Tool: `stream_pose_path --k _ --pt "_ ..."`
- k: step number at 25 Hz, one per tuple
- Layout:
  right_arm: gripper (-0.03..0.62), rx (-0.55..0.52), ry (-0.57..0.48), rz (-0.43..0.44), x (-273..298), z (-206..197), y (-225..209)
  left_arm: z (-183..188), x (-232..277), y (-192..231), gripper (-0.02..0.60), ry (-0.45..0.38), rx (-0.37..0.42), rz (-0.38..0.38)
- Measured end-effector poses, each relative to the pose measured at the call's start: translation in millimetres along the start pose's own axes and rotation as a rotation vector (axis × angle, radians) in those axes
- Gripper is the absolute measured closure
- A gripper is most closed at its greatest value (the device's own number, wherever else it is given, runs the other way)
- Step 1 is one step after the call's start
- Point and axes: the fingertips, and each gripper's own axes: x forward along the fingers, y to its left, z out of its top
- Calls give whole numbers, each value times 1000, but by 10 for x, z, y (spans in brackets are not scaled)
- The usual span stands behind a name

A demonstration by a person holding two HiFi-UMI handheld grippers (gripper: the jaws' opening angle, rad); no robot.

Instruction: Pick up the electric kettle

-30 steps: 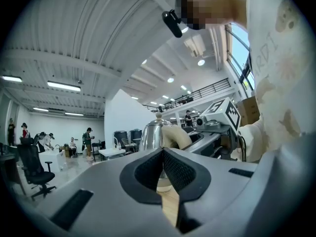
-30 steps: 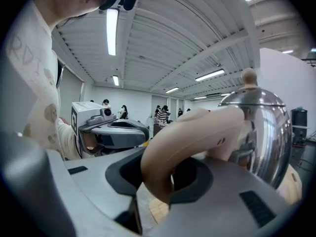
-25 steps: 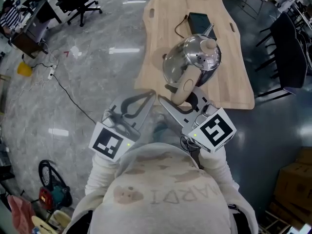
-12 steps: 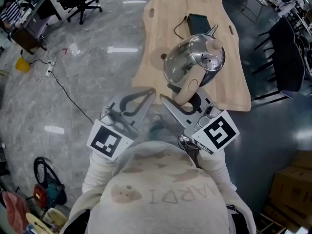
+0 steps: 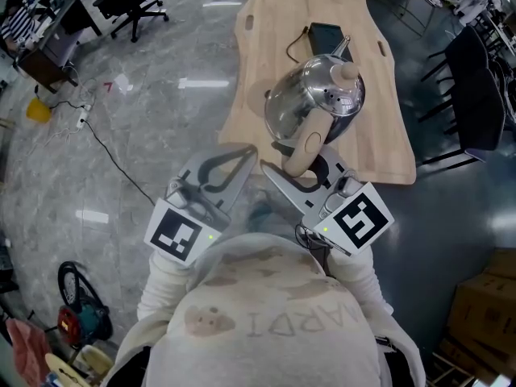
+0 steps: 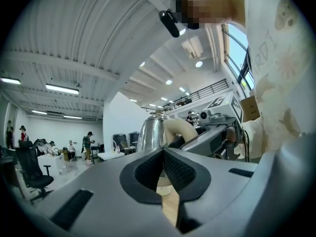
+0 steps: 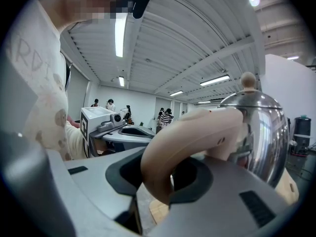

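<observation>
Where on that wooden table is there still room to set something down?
The light wooden table is bare along its left strip beside the shiny steel electric kettle, and at the far end past the black flat box. The middle is crowded.

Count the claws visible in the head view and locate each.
2. Left claw, shut and empty, near the table's edge; right claw clamped on the kettle's beige handle.
</observation>
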Motion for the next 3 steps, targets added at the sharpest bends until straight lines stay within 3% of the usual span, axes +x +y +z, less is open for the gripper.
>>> stream_pose_path --k 3 --pt "473 3 -10 4 -174 -44 -15 -4 86 -155 569 5 -3 1"
